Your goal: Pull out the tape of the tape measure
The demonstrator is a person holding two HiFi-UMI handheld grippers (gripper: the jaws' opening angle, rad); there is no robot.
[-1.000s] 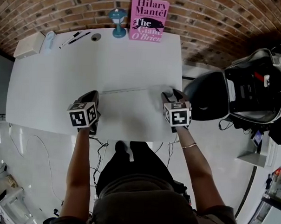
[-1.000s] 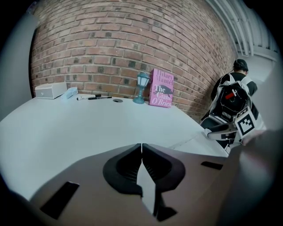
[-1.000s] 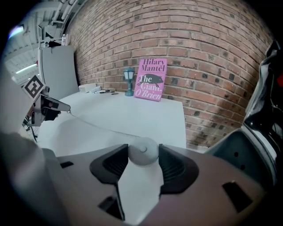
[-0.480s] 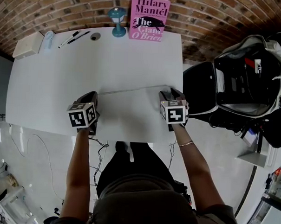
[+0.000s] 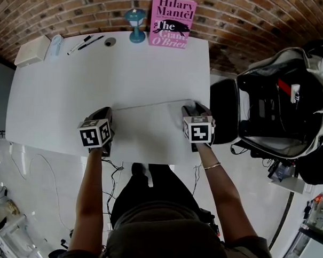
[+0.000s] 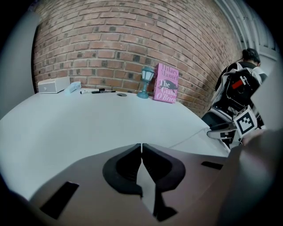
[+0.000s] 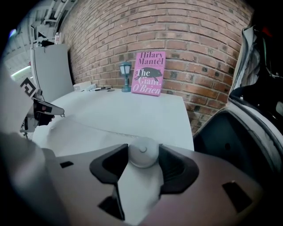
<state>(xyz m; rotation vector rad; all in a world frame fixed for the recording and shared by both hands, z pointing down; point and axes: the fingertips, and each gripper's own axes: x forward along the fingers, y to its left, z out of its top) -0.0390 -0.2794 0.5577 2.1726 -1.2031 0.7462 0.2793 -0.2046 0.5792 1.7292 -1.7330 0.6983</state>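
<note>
**First inspector:** Nearest us, well short of the pink book (image 5: 172,22), we find the left gripper (image 6: 141,150). Its jaws are pressed together on the free end of the tape (image 5: 152,104). The right gripper (image 5: 193,108) sits level with it, on our side of the book. It is clamped wide on the tape measure case (image 7: 142,154), a round white body seated between the pads.

**Second inspector:** And the tape?

**First inspector:** It is a thin straight line between the two grippers, low over the table (image 5: 72,84). We cannot tell whether it touches.

**Second inspector:** How should the pull go?

**First inspector:** We judge the case should be held steady. The end should be drawn leftward along the tape's own line, level and untwisted, because so thin a pinch could slip.

**Second inspector:** Any obstructions?

**First inspector:** We see none on that line. A small lamp (image 5: 136,24) stands just left of the book. The pens (image 5: 90,42) and a white box (image 5: 32,50) lie farther left, all well apart from the tape. An open backpack (image 5: 280,109) sits off the table, right of the book and near the right gripper.
</note>
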